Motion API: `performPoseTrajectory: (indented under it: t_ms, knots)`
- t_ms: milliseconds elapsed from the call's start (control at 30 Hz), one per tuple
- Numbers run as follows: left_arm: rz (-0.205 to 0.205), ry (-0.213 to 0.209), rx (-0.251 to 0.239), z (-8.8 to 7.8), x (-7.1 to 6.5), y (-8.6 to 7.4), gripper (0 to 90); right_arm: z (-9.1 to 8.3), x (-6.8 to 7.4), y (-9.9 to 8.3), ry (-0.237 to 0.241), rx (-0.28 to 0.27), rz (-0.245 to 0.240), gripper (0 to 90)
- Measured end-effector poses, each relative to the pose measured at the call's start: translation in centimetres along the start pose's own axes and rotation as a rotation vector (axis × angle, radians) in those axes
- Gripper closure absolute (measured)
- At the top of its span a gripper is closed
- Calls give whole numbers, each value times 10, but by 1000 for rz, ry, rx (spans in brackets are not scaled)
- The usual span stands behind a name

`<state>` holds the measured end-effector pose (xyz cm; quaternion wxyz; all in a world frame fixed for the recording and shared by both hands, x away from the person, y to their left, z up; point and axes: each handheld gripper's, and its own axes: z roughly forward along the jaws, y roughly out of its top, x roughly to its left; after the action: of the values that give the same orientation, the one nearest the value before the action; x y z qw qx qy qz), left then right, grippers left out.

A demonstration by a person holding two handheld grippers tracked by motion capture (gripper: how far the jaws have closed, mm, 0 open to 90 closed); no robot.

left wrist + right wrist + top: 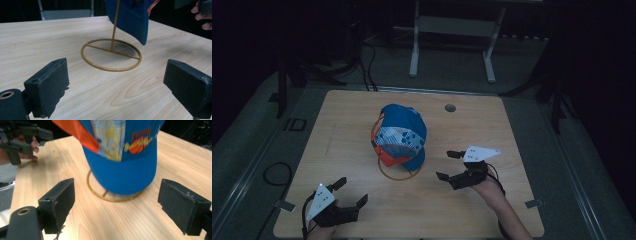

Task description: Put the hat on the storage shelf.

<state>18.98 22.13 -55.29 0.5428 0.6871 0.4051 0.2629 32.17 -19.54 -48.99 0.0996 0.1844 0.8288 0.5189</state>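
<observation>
A blue cap (402,135) with an orange brim and a patterned front panel hangs on a gold wire stand (399,174) at the middle of the table. The stand's ring base (111,55) lies flat on the wood, and its upright rod goes up into the cap (130,20). My left gripper (348,192) is near the front left edge, open and holding nothing, pointing toward the stand. My right gripper (448,165) is just right of the cap, also open and holding nothing. In the right gripper view the cap (122,157) hangs straight ahead between the open jaws, apart from them.
The light wooden table (337,130) has a round cable hole (450,107) at the back right. Beyond it are a white frame's legs (414,50) and cables on the dark floor. The other hand with its gripper (22,137) is at the upper left in the right gripper view.
</observation>
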Motion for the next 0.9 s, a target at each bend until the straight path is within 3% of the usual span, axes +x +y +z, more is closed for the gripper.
performPoseTrajectory:
  t_ms: [233, 600, 900]
  knots:
    - [7, -2, 5, 1, 0, -1, 64, 4, -1, -24, 7, 28, -9, 140]
    - [28, 1, 19, 2, 0, -2, 64, 5, -1, -59, 29, 85, 22, 141]
    - [11, 1, 20, 2, 1, -4, 64, -6, 1, -71, 1, 101, 24, 142]
